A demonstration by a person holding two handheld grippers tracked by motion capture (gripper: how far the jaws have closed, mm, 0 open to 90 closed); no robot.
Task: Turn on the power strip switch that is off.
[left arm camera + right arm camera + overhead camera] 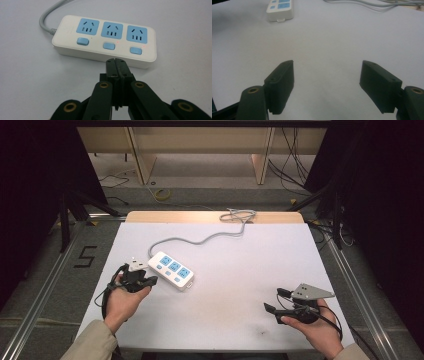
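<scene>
A white power strip (172, 269) with three blue sockets and three blue switches lies left of centre on the white table (240, 285). Its grey cable (200, 240) runs to the table's far edge. My left gripper (151, 280) is shut with nothing in it, just left of the strip. In the left gripper view its closed tips (116, 61) point at the power strip's (105, 37) long side, close to it, below the middle switch (109, 46). My right gripper (275, 300) stands open at the near right over bare table. Its open fingers (280, 80) frame empty surface, with the strip (280, 8) far off.
Grey cable loops (239, 215) lie at the table's far edge, also in the right gripper view as cables (372, 3). A black "5" mark (85, 256) is on the floor to the left. Metal rails (40, 305) flank the table. A yellow coil (161, 195) lies on the floor beyond.
</scene>
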